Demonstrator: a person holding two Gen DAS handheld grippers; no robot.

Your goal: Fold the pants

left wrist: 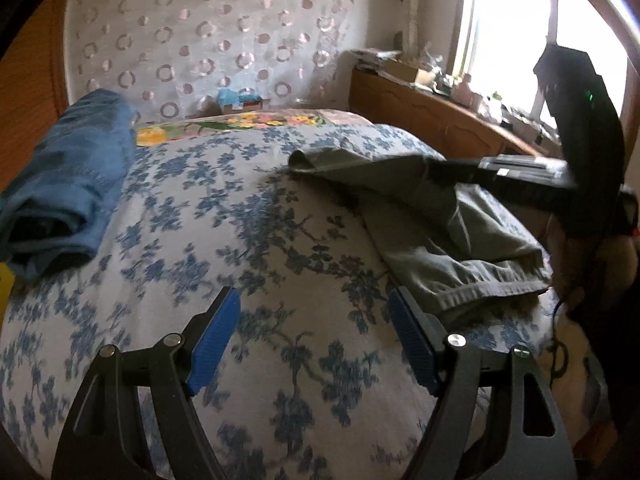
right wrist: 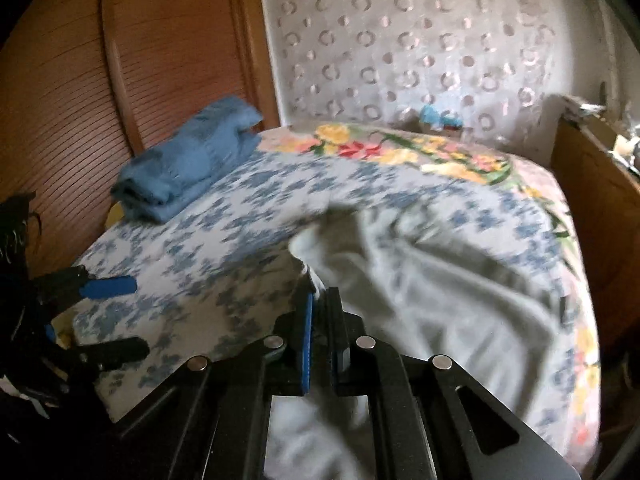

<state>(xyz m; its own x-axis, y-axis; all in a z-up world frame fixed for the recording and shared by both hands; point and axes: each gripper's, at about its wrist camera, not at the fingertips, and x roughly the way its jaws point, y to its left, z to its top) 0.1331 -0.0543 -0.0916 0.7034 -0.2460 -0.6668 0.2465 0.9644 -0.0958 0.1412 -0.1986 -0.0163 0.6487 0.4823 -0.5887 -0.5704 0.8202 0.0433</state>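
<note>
Grey-green pants [left wrist: 448, 224] lie crumpled on the right side of a bed with a blue-flowered cover [left wrist: 240, 240]. My left gripper [left wrist: 316, 320] is open and empty above the cover, its right finger close to the pants' hem. My right gripper [right wrist: 320, 304] is shut on a fold of the pants [right wrist: 432, 280] and holds it lifted off the bed. In the left wrist view the right gripper [left wrist: 452, 170] reaches in from the right, onto the cloth. In the right wrist view the left gripper [right wrist: 116, 316] shows open at the left edge.
A stack of folded blue garments [left wrist: 68, 184] lies at the bed's far left, also in the right wrist view [right wrist: 188, 160]. A wooden wardrobe [right wrist: 120, 60] stands to the left. A cluttered wooden cabinet [left wrist: 432, 112] stands under the window at the right.
</note>
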